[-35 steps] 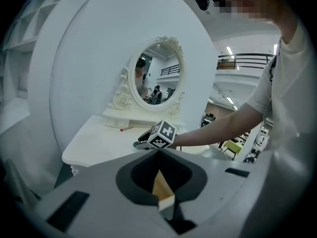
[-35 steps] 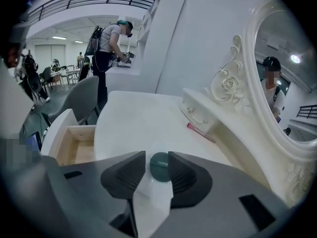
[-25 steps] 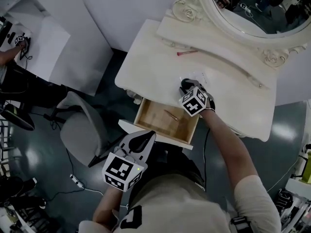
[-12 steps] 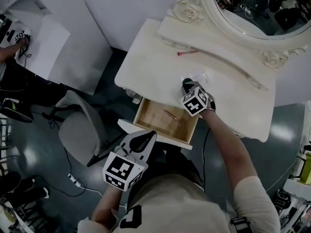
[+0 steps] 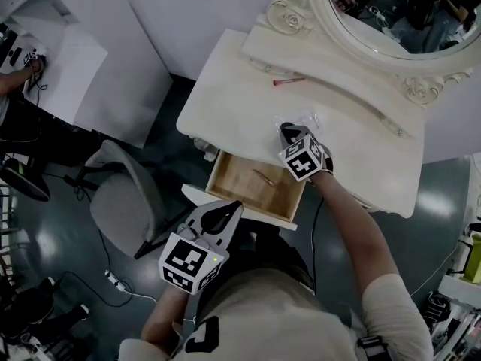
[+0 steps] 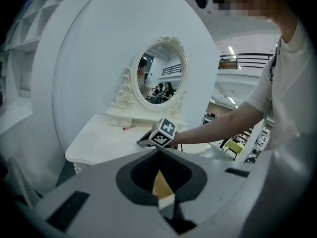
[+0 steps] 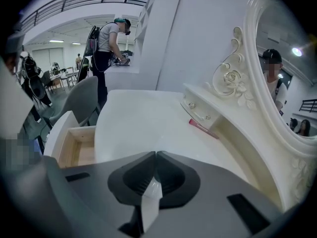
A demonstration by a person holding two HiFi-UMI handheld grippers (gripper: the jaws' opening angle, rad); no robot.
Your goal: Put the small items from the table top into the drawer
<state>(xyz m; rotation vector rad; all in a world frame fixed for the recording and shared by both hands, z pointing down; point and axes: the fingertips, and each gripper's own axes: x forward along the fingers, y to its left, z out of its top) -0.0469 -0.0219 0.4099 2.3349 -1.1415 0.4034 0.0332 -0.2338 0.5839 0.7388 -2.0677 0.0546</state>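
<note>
While you stand over the white dressing table (image 5: 225, 96), its oval mirror (image 5: 391, 13) in a carved frame rises along the far edge, and a grey chair (image 5: 124, 194) sits on the floor off the table's left corner. Below the near edge the drawer (image 5: 233, 183) is pulled out, its bare wooden inside facing up, and a thin stick (image 5: 264, 177) lies slantwise on its floor. Your right gripper (image 5: 286, 131) is down at the table top just beyond the drawer, tilted steeply, and its jaws have just been closing: in the right gripper view the tips now meet, pressed together. A crumpled clear wrapper (image 5: 307, 117) lies right at those tips; whether a fold of it is caught between them, no view shows. Your left gripper (image 5: 222, 215) hangs off the table on your side of the drawer front, aimed towards the drawer, its jaws also together with nothing between them. The drawer's wood shows through the hollow behind its tips. Farther back, well apart from both grippers, a slim red stick (image 5: 289, 81) lies on the table top just beside the low raised ledge under the mirror.
</note>
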